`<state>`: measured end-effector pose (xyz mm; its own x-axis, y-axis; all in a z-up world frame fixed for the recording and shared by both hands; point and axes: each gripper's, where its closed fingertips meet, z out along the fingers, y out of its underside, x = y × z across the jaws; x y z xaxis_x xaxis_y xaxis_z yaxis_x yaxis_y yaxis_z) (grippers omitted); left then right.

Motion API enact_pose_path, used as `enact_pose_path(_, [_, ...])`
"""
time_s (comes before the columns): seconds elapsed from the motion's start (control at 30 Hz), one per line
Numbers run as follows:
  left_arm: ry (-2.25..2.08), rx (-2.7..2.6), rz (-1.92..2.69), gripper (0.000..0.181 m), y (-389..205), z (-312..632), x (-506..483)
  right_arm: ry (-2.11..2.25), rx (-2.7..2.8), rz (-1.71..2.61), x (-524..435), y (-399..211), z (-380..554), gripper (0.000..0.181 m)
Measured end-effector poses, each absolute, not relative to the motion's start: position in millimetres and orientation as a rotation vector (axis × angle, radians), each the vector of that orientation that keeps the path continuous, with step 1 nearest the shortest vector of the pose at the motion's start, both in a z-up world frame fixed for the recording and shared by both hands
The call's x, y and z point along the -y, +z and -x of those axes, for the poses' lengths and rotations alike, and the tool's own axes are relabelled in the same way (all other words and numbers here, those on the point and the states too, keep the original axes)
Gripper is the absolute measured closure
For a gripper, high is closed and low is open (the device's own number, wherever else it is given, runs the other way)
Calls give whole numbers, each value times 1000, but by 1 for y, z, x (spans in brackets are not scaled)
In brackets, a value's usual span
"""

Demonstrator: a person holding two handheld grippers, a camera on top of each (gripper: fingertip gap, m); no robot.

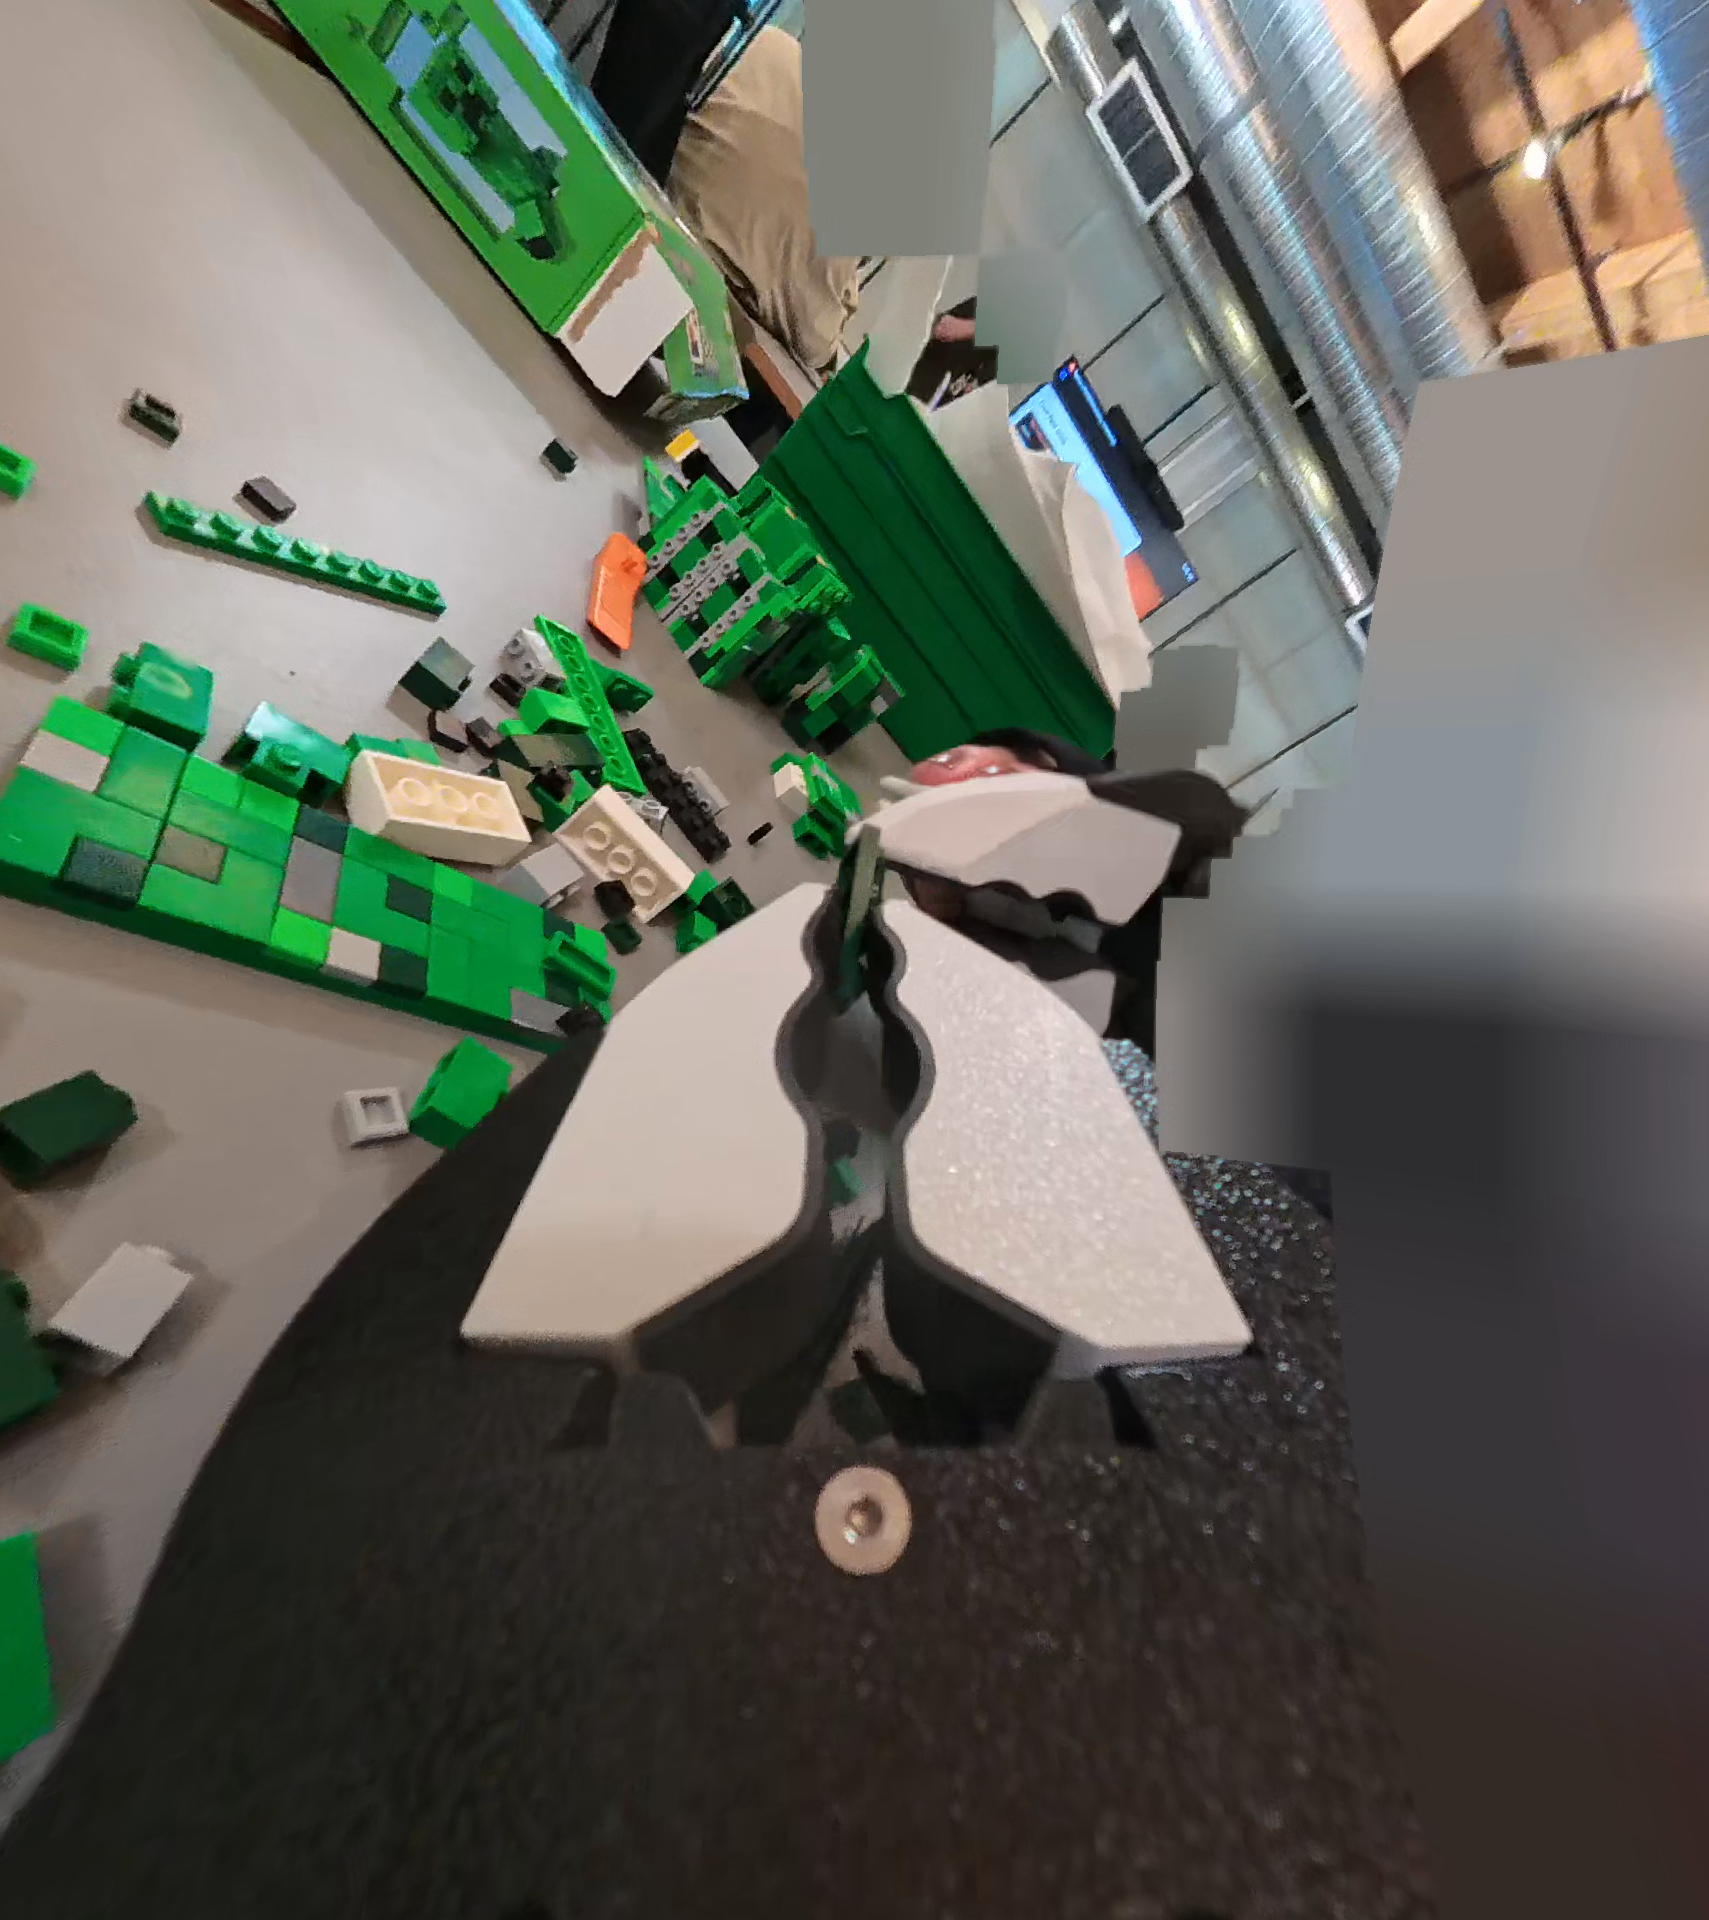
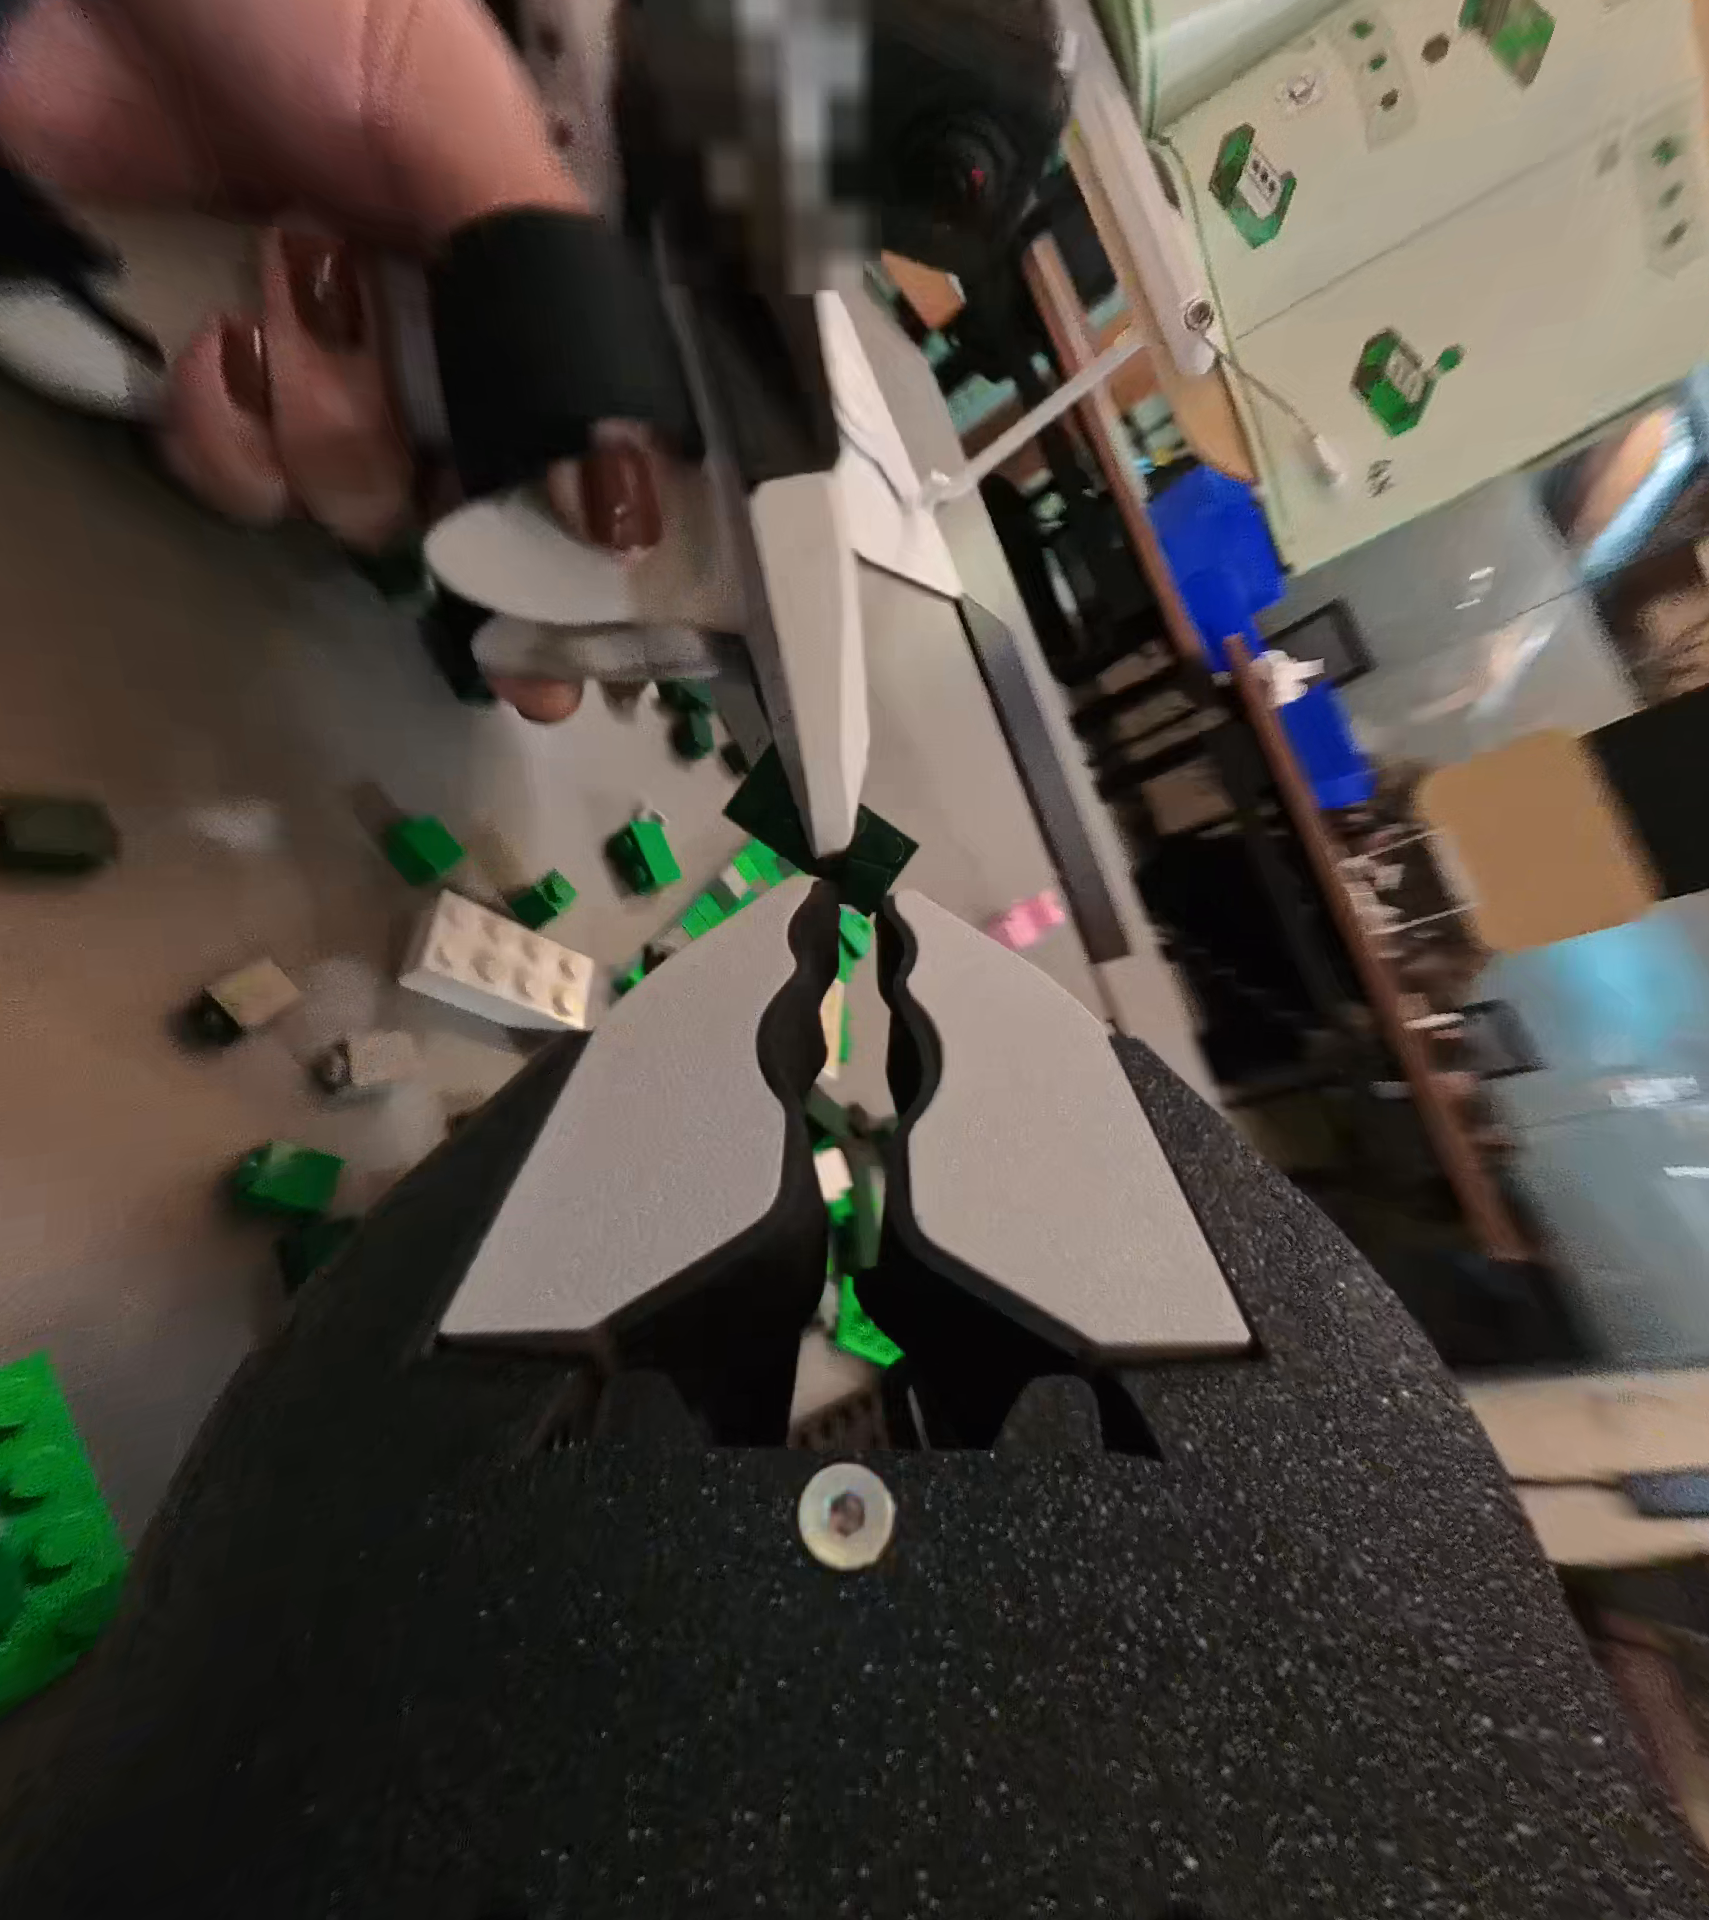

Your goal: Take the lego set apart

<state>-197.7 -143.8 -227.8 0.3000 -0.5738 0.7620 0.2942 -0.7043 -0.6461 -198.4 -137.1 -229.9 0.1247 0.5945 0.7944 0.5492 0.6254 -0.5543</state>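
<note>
I have a small dark green piece pinched between the tips of my left gripper, raised above the counter. In the left wrist view its thin edge faces me and its long side runs on past my tips toward the right gripper, which comes in from the far right so that the two sets of tips meet almost nose to nose.

From the right wrist view, my right gripper has its jaws drawn nearly together, and their tips touch the same dark green piece. The picture is smeared, so I cannot tell whether those jaws truly clamp it or only rest against it. The left gripper bears down on the piece from above in that view, with the hand holding it behind.

So the piece lies straight ahead of both grippers, bridging the gap between them, and the coming pull or twist, I judge, turns on that line between the two tips. Whether it is one plate or two stuck together I cannot tell.

The rest of the set lies below: a flat green panel, two white bricks, an orange tool and a part-built green block
</note>
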Motion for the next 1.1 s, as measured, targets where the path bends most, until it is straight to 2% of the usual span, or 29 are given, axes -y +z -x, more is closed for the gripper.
enact_pose_path(0.03, [-1477, -283, 1828, 178, -227, 197, 145, 156, 1515, 1053, 138, -229, 199, 175])
enact_pose_path(0.37, [-1361, -446, 1824, 177, -229, 191, 148, 924, 1404, 1408, 145, -231, 193, 174])
enact_pose_path(0.6, [-1297, -496, 1788, 177, -223, 190, 148, 1260, 1274, 1526, 147, -225, 192, 174])
enact_pose_path(0.67, [-1315, -454, 1808, 177, -225, 190, 146, 1169, 1310, 1498, 145, -227, 192, 174])
enact_pose_path(0.93, [-1320, -351, 1858, 177, -227, 192, 143, 160, 1537, 1049, 135, -228, 194, 174])
enact_pose_path(1.03, [-1272, -381, 1888, 178, -231, 194, 144, 0, 1581, 959, 136, -231, 196, 173])
enact_pose_path(1.1, [-1214, -472, 1898, 178, -234, 194, 147, 82, 1589, 1003, 140, -234, 197, 172])
